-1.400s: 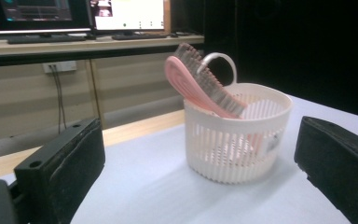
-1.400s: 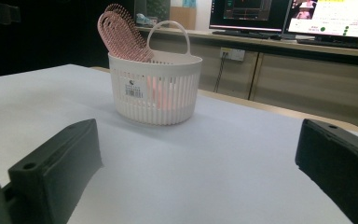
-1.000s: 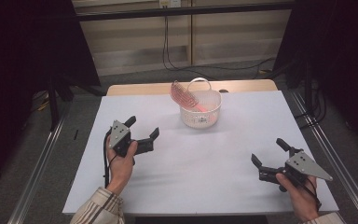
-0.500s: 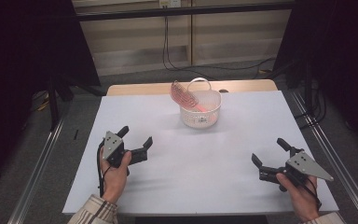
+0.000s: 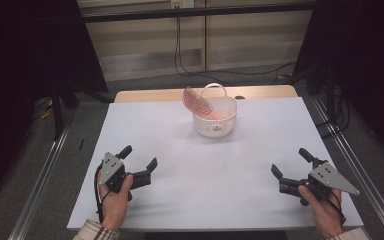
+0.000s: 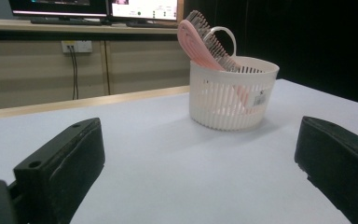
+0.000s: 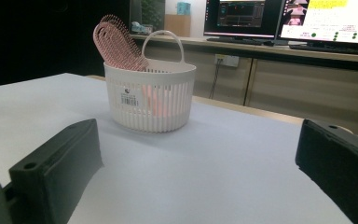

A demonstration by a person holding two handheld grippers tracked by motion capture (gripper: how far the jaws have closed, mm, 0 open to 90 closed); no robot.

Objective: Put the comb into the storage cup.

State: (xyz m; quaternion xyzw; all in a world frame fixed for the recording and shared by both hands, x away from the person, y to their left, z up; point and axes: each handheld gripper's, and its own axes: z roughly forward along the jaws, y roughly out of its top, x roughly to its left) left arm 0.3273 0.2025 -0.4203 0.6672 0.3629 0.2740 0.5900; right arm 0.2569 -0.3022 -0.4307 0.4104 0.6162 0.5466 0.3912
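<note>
Basket [image 5: 215, 120] with pink brush [image 5: 196, 100]: table's far edge, centre. Left gripper [image 5: 139, 167], right gripper [image 5: 290, 172]: near corners, jaws wide, empty. Step: idle or finished; any next move means reaching forward.

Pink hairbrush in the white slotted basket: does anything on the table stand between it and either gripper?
Nothing visible does. Bare white table lies between the pink hairbrush in the white slotted plastic basket and both the left gripper and right gripper. Both have their jaws open.

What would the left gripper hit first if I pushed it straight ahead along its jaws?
Probably the white slotted plastic basket holding the pink hairbrush; bare white table lies between, though depth is uncertain.
</note>
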